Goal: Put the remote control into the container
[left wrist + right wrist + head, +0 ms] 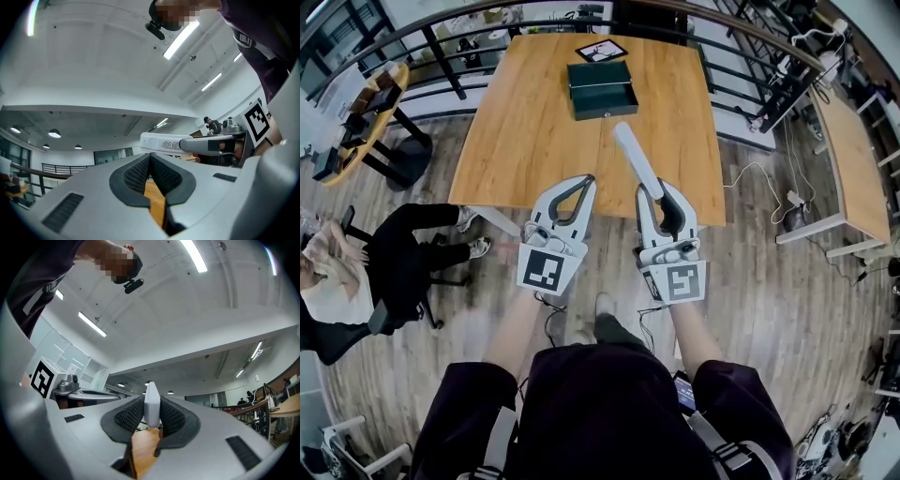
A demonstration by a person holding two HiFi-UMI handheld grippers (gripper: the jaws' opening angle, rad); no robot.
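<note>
Right gripper (660,190) (152,405), held forward on an outstretched forearm and tilted upward: its jaws are clamped on the lower end of the one white remote control (636,157) (152,401), which juts up and leftward beyond the fingertips. Left gripper (587,180) (150,157), level beside it on the other forearm: pads pressed together at the tips, nothing between them; in the left gripper view the remote control (161,143) crosses just above. Two grippers, both over the near edge of the single wooden table (534,141). One dark green container (601,89), lid open, sits at the table's far side, well apart from the remote control. One dark card (601,50) lies just behind it.
</note>
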